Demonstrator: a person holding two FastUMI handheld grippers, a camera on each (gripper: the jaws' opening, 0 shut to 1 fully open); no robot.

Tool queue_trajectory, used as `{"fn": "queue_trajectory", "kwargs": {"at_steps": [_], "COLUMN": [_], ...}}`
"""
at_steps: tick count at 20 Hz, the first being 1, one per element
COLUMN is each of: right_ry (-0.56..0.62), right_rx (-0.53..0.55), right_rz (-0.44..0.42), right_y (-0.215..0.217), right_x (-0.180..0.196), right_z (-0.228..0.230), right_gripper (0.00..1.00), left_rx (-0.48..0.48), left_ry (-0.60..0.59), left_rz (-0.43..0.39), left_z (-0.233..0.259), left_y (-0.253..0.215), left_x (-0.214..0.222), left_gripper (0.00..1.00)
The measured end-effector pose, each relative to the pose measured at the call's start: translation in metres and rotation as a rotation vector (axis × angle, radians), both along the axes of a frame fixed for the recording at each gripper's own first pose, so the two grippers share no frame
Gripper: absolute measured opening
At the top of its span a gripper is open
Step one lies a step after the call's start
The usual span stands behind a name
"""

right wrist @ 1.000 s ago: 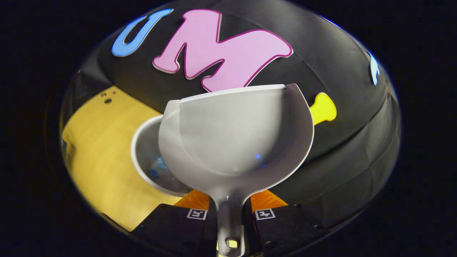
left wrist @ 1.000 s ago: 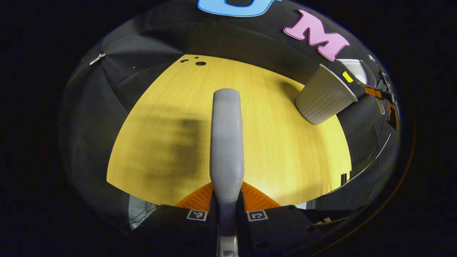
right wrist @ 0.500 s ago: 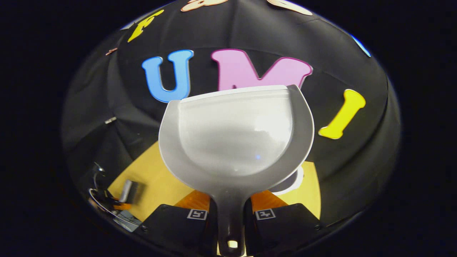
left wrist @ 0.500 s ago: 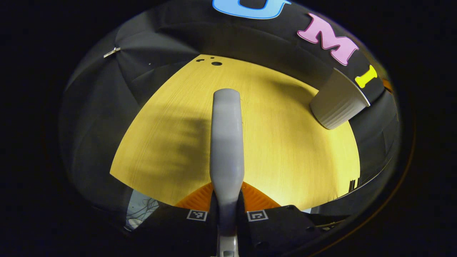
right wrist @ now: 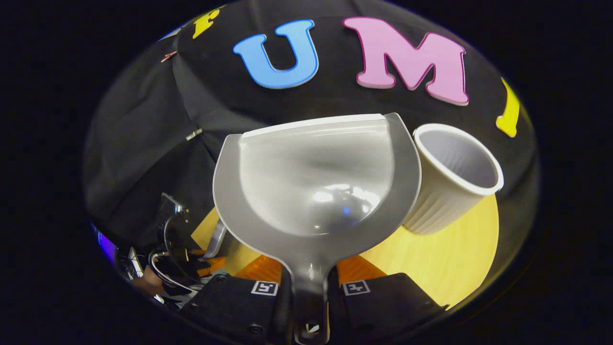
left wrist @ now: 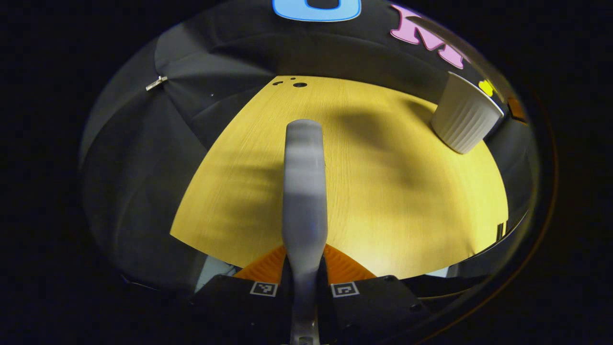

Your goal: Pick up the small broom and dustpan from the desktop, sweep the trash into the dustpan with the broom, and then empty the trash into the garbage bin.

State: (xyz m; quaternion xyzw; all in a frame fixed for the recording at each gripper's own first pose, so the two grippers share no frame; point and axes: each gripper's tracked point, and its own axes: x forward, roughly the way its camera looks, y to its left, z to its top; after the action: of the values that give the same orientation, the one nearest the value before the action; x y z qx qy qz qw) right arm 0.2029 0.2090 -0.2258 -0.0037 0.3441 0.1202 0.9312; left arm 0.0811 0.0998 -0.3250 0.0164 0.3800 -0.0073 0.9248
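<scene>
Holding the dustpan [right wrist: 316,191] by its handle, the right gripper [right wrist: 309,287] has both fingers pressed on the stem; the pan's bowl looks bare, no trash discernible in it. The left gripper [left wrist: 305,287] pinches the small broom [left wrist: 304,191] by its grey handle, which points away over the desktop [left wrist: 383,201].

Garbage bin [right wrist: 450,182]: white ribbed cup-shaped vessel, upright at the far right of the desktop, just beside the dustpan's right rim.

Step, as judged: emptying appears done; no trash visible on the wood. Next move likely calls for setting both tools down.

Obstructions: the bin stands close to the pan; a knock could tip it.
</scene>
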Motion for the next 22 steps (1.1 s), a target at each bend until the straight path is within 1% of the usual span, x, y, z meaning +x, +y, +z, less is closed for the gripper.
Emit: {"fn": "queue_trajectory", "kwargs": {"at_steps": [2,4,5,6,7,9,10,11,13,14,15,16,20,22], "right_ry": [0.082,0.175,0.219,0.257,0.273,0.308,0.317,0.324,0.339,0.353,0.366,0.375,0.369,0.372], "right_rx": [0.032,0.039,0.032,0.020,0.011,-0.002,0.001,0.002,0.004,0.018,0.036,0.047,0.043,0.044], "right_rz": [-0.029,-0.061,-0.073,-0.086,-0.111,-0.158,-0.181,-0.198,-0.243,-0.266,-0.290,-0.313,-0.354,-0.354], "right_y": [0.004,0.001,-0.002,-0.009,-0.015,-0.027,-0.030,-0.033,-0.041,-0.043,-0.047,-0.049,-0.052,-0.054], "right_x": [-0.018,-0.046,-0.057,-0.067,-0.072,-0.073,-0.070,-0.067,-0.062,-0.060,-0.056,-0.053,-0.048,-0.042], "right_z": [-0.032,-0.079,-0.102,-0.122,-0.137,-0.164,-0.172,-0.180,-0.196,-0.203,-0.212,-0.217,-0.227,-0.226], "right_gripper": [0.34,0.34,0.28,0.34,0.34,0.34,0.27,0.34,0.34,0.34,0.34,0.34,0.34,0.34], "left_rx": [0.001,-0.025,-0.029,-0.027,-0.024,-0.028,-0.030,-0.033,-0.037,-0.035,-0.030,-0.024,-0.014,-0.023], "left_ry": [0.016,0.032,0.039,0.047,0.056,0.070,0.079,0.088,0.097,0.098,0.100,0.107,0.132,0.156], "left_rz": [-0.016,-0.021,-0.028,-0.040,-0.053,-0.077,-0.086,-0.093,-0.108,-0.119,-0.134,-0.146,-0.179,-0.172], "left_z": [-0.003,-0.005,-0.006,-0.006,-0.006,-0.004,-0.006,-0.006,-0.005,-0.006,-0.005,-0.006,-0.008,-0.010], "left_y": [0.000,-0.002,-0.002,-0.001,0.000,0.001,0.002,0.002,0.002,0.002,0.001,0.002,0.001,0.001], "left_x": [-0.002,-0.001,0.000,-0.001,0.000,-0.001,-0.001,0.000,-0.001,0.000,0.001,0.002,0.006,0.005], "left_gripper": [0.26,0.26,0.26,0.23,0.26,0.26,0.26,0.26,0.26,0.29,0.26,0.26,0.26,0.26]}}
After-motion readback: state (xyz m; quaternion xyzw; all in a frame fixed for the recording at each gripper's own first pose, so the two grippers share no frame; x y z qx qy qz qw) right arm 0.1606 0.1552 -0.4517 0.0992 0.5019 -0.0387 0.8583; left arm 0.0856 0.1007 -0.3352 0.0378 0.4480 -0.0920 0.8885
